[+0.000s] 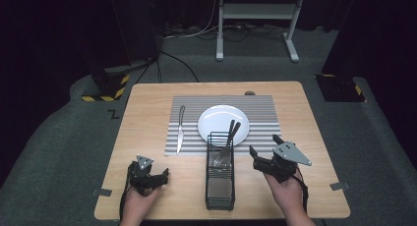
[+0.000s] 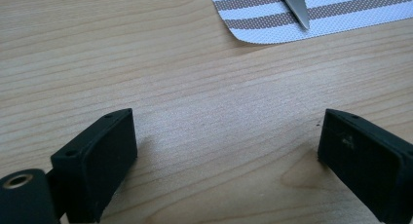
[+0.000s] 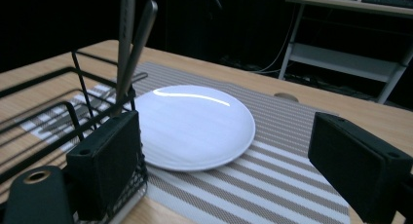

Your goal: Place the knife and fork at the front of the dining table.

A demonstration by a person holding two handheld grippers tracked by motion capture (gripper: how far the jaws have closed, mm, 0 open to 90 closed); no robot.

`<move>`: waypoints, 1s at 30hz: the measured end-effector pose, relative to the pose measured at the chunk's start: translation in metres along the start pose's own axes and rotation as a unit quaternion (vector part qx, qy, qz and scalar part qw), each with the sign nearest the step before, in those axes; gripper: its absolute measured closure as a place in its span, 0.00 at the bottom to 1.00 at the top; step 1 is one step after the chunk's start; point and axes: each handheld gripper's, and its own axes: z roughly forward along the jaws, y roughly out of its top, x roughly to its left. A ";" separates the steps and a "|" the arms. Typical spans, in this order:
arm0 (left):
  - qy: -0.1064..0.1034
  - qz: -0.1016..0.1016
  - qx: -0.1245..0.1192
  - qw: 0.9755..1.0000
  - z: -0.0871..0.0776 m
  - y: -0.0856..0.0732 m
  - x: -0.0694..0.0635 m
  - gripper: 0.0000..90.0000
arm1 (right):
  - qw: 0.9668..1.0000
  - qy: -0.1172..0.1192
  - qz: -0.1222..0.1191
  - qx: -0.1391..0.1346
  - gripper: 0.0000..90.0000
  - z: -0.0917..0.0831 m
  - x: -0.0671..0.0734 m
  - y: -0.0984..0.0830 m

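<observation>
A white plate (image 1: 223, 123) lies on a striped placemat (image 1: 260, 113), and a knife (image 1: 181, 130) rests on the mat to the plate's left. In front of the plate stands a black wire basket (image 1: 220, 186) holding two utensils (image 1: 230, 135) whose handles lean over the plate's rim. My left gripper (image 1: 160, 177) sits low at the near left of the table, open, with bare wood between its jaws (image 2: 226, 131); the knife tip (image 2: 294, 7) shows ahead on the mat (image 2: 341, 19). My right gripper (image 1: 264, 145) hovers right of the basket, open and empty (image 3: 224, 136), facing the plate (image 3: 195, 112) and the utensil handles (image 3: 131, 44).
The wooden table (image 1: 147, 108) has a small dark disc (image 1: 250, 93) at its far edge. Grey tape tabs (image 1: 102, 192) mark the near corners. Beyond the table stand a white metal frame (image 1: 255, 12) and yellow-black taped bases (image 1: 105, 86) on grey carpet.
</observation>
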 end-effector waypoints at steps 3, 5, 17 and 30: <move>0.000 0.000 0.000 1.000 0.000 0.000 0.000 0.08 | 1.000 0.011 0.001 -0.011 0.14 0.003 0.004 0.006; 0.000 0.001 0.000 1.000 0.000 0.000 0.000 0.08 | 1.000 0.024 0.002 -0.014 0.14 0.005 0.006 0.009; -0.002 -0.001 -0.001 1.000 0.000 0.000 0.000 0.09 | 0.998 0.046 0.012 -0.043 0.49 0.023 0.027 0.026; -0.004 0.000 -0.001 1.000 -0.001 -0.001 0.000 0.09 | 0.996 0.053 0.043 -0.063 0.80 0.045 0.034 0.032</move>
